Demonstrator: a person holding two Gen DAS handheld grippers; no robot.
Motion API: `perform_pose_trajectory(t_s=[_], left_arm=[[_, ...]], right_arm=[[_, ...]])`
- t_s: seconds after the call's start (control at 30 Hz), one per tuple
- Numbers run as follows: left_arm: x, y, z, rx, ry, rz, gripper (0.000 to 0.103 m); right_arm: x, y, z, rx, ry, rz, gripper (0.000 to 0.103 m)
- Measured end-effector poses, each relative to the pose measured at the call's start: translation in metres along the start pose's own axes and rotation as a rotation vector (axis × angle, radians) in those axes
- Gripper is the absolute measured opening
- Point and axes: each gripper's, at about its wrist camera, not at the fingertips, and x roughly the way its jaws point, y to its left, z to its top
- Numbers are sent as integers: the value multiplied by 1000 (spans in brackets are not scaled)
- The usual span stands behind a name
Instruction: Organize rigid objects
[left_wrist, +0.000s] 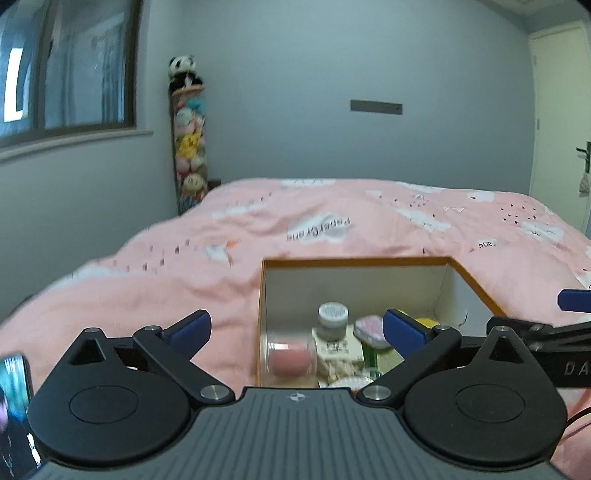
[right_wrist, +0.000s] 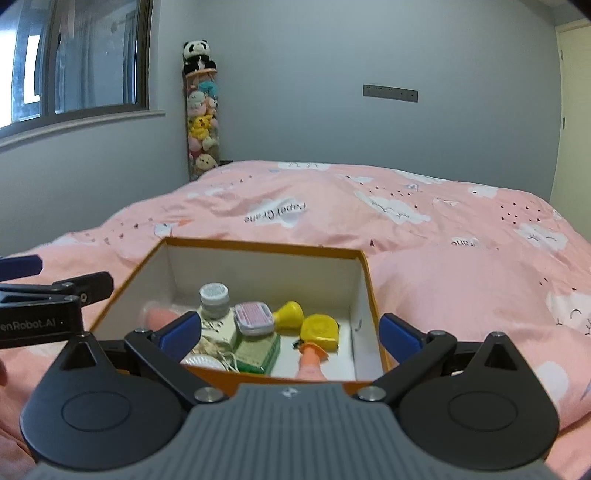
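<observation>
While grippers (left_wrist: 297, 334) gape, box (right_wrist: 258, 246) full

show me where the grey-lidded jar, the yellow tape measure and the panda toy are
grey-lidded jar (right_wrist: 214, 294), right wrist view, on its lid.
yellow tape measure (right_wrist: 320, 329), right wrist view, on its round face.
panda toy (right_wrist: 198, 56), right wrist view, on its body.

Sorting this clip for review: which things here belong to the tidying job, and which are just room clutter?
Job:
orange box
grey-lidded jar
pink-and-white case
green box
yellow tape measure
left gripper, right gripper, both open and empty

Lying about:
pink bedcover
panda plush
window
</observation>
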Motion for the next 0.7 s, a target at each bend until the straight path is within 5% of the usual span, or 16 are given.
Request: perform_pose_trajectory(t_s=[0.37,0.7], left_arm=[[5,-12,-25,75,44,21,103],[18,-16,-30,40,116,5,103]], right_arm=[[11,-13,-19,58,63,-29,100],[24,-16,-26,70,114,-26,100]])
